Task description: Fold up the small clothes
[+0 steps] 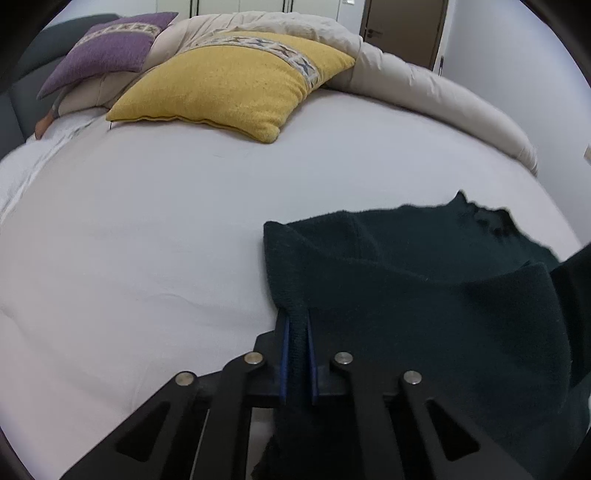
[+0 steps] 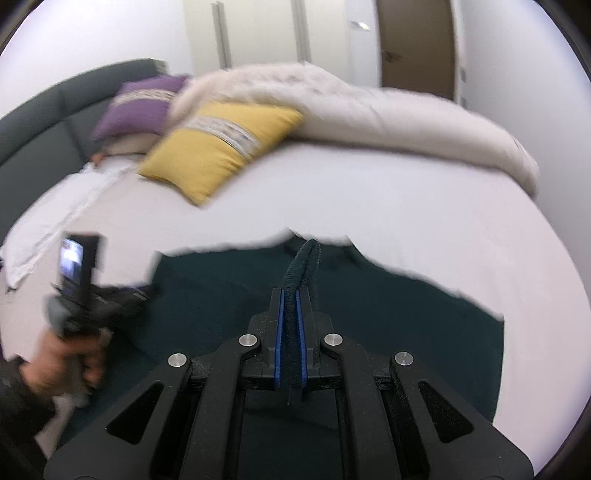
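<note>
A dark green knitted garment (image 1: 424, 295) lies on the white bed sheet (image 1: 147, 240). My left gripper (image 1: 295, 325) is shut on its left edge, and a fold of the cloth stands up between the blue pads. In the right wrist view the same garment (image 2: 369, 314) spreads over the sheet (image 2: 406, 192). My right gripper (image 2: 290, 299) is shut on a raised ridge of its cloth. The left gripper (image 2: 129, 291) shows there at the garment's left side, held by a hand. The right wrist view is blurred.
A yellow cushion (image 1: 236, 85) and a purple cushion (image 1: 110, 51) lie at the far side of the bed. A rolled beige duvet (image 1: 424, 85) runs along the back right. A dark headboard (image 2: 44, 122) stands at the left, a door (image 1: 402, 29) behind.
</note>
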